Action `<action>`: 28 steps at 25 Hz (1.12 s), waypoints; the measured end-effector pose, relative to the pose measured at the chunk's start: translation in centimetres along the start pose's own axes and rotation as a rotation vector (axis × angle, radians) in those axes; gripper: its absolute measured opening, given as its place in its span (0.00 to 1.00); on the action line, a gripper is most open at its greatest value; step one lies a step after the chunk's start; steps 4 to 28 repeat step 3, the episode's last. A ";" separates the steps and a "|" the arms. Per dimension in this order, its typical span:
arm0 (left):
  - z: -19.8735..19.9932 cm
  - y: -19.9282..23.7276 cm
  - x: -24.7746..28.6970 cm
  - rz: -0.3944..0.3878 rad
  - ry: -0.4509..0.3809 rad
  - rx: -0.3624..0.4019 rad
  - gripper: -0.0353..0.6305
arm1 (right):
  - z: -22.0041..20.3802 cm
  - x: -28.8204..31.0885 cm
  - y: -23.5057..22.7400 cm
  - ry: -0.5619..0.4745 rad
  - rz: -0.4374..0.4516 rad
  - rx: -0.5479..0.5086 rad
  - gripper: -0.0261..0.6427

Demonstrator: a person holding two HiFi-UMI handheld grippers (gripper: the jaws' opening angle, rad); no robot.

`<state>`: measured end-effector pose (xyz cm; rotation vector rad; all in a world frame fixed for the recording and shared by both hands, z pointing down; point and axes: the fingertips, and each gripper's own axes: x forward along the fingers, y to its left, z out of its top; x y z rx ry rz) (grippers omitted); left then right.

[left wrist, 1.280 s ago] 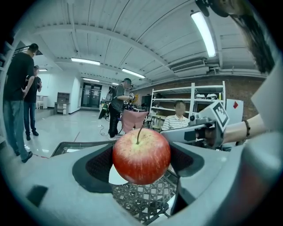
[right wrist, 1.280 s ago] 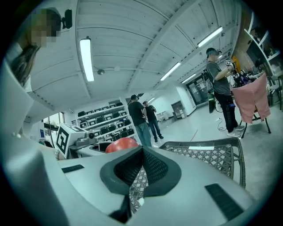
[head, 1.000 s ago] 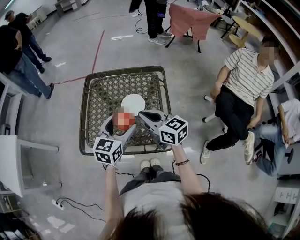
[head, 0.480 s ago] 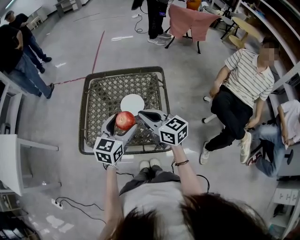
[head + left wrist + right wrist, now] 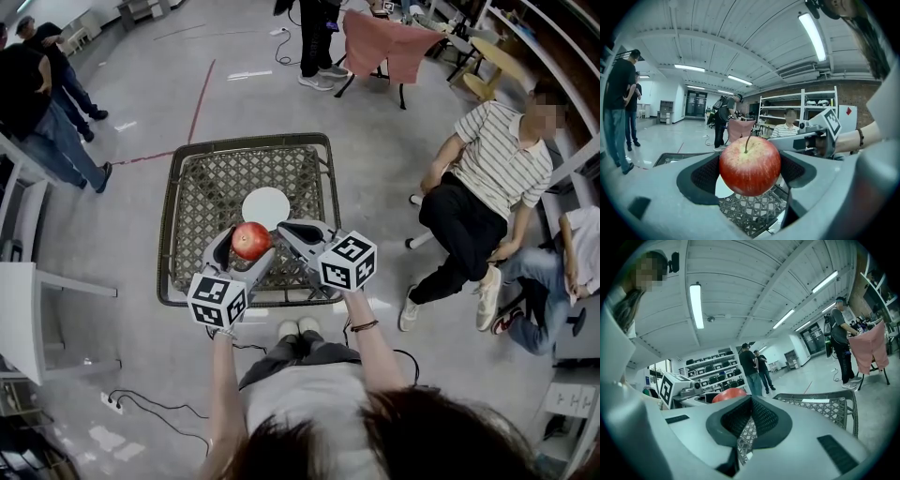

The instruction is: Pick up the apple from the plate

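Lattice table (image 5: 202, 192), seated striped-shirt person (image 5: 497, 159), pink cloth (image 5: 384, 42)

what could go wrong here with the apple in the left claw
The apple is smooth and round, and the left claw holds it only at its sides above the woven table. It might slip, drop and roll off. The shut right claw sits close beside it, so a small sideways move could knock it loose.
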<state>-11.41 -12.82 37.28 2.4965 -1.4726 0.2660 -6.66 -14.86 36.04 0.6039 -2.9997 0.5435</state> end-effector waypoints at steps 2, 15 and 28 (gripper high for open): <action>0.0 -0.1 0.0 0.002 0.001 -0.001 0.66 | 0.0 0.0 -0.1 0.000 0.002 0.000 0.05; 0.0 -0.1 0.1 0.003 0.001 -0.002 0.66 | 0.1 -0.1 -0.1 0.000 0.003 -0.001 0.05; 0.0 -0.1 0.1 0.003 0.001 -0.002 0.66 | 0.1 -0.1 -0.1 0.000 0.003 -0.001 0.05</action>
